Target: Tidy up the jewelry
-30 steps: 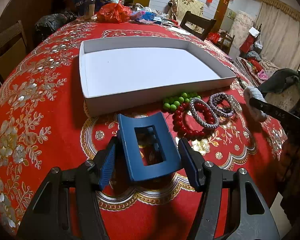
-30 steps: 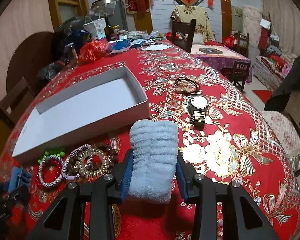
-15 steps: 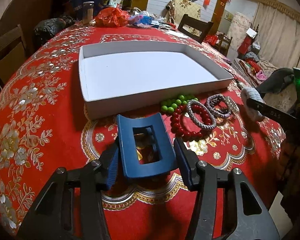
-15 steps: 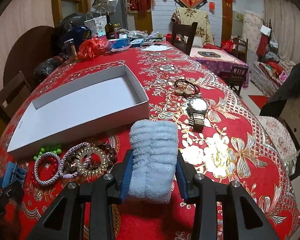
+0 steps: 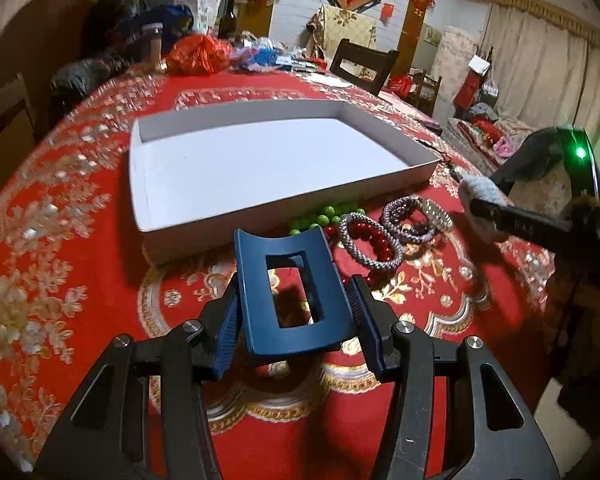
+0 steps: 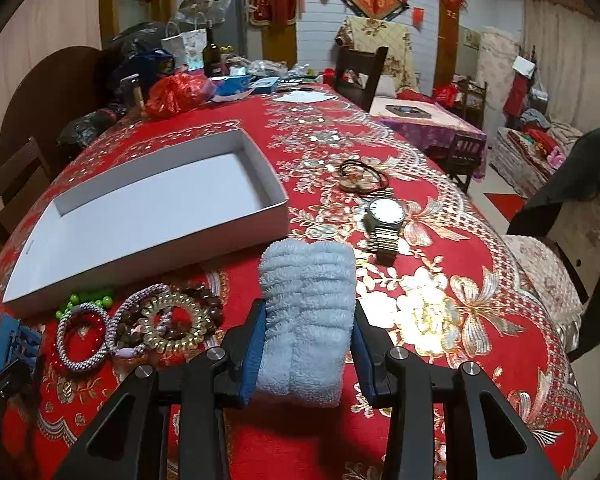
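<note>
Nearest my left camera, my left gripper (image 5: 294, 312) is clenched on a blue hair claw clip (image 5: 290, 292), the pads pressing its two flanks and the clip's open window facing up. I judge this side grip is chosen so the clip rides level and can be set flat into the box. The clip appears lifted off the red tablecloth (image 5: 60, 240), short of the near wall of the white box (image 5: 204, 236).

My right gripper (image 6: 307, 344) is closed around a rolled light-blue towel (image 6: 306, 320), squeezed across its width. The roll stands out forward between the fingers, and I cannot tell whether it touches the cloth below. I take it as padding or lining for the box, though that is a guess.

Just beyond both tools lies the unsorted jewelry: a cluster of bracelets (image 6: 140, 324), with red beads, a woven silver-and-purple band, a coiled gold-toned band and dark beads, touching or overlapping one another. Green beads (image 5: 324, 216) lie against the foot of the box wall.

The white box is open-topped and holds nothing visible.

To the right of the box, well apart from the cluster, a wristwatch (image 6: 386, 220) lies face up; beyond it is a corded pendant (image 6: 360, 178). Nothing is yet sorted.
</note>
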